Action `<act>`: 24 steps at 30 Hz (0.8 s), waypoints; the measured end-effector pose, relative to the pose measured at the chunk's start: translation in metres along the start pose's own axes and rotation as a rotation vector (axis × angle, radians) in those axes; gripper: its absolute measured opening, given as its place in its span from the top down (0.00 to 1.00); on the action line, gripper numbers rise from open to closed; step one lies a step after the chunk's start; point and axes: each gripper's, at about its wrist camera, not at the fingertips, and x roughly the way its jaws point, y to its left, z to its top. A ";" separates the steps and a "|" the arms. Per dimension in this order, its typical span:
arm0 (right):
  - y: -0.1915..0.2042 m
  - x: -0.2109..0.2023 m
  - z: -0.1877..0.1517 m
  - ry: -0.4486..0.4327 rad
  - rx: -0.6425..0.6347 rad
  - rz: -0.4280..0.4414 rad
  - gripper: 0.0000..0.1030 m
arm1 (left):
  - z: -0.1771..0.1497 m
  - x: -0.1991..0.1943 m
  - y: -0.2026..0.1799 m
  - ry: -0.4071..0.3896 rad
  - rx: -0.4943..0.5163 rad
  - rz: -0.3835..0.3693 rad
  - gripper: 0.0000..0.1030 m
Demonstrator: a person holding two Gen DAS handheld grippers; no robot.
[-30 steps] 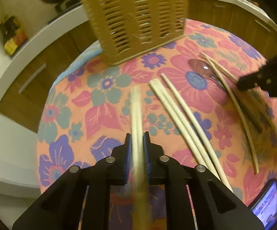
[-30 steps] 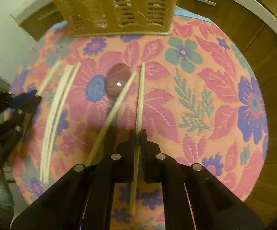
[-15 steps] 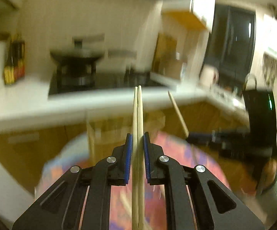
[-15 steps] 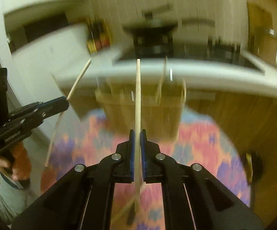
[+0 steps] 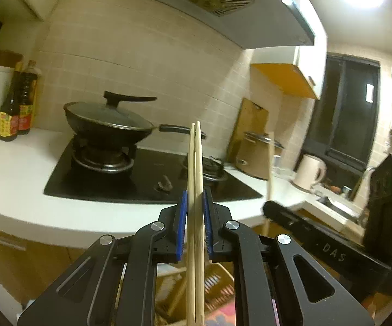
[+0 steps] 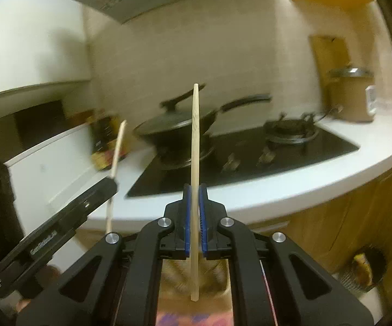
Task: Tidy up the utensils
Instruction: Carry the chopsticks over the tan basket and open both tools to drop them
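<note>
Chopsticks lifted off the table, both grippers now raised and level

The left gripper is clamped on a pair of chopsticks and the right gripper on a single chopstick; a second ago all lay on the floral cloth. Now the sticks stand upright against the wok and hob, with the slatted utensil basket just below, so dropping them in looks next.

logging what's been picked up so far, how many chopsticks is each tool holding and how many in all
left tool: 2 chopsticks, held side by side
right tool: 1 chopstick
total: 3 chopsticks held upright, basket visible below
</note>
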 end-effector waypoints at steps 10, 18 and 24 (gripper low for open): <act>-0.004 0.043 -0.036 -0.048 -0.082 -0.061 0.96 | -0.033 0.018 0.010 -0.081 0.019 0.091 0.90; -0.010 0.029 -0.058 -0.022 -0.074 -0.026 0.93 | -0.047 0.005 0.014 -0.071 0.026 0.062 0.79; -0.019 -0.003 -0.076 0.050 -0.032 0.001 0.84 | -0.050 -0.024 0.023 -0.023 0.004 0.033 0.53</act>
